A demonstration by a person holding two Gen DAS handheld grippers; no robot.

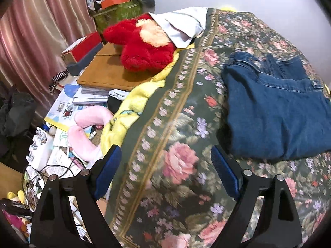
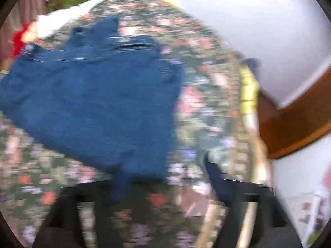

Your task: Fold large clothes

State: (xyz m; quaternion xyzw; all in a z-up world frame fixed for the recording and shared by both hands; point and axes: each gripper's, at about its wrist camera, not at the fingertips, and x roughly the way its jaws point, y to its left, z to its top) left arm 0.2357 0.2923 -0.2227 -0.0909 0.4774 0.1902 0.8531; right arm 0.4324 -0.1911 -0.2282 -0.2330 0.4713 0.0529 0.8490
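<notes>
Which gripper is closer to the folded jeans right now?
Right. The right gripper has the jeans reaching between its fingers; the left gripper sits beside the jeans, over the bedspread.

The blue jeans [image 1: 275, 111] lie folded and flat on the floral bedspread [image 1: 175, 136] of the bed.

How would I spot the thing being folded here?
Find the bed with the dark floral bedspread. On top lie folded blue jeans, the only denim there; the fluffy red plush toy sits apart at the bed's far corner.
</notes>
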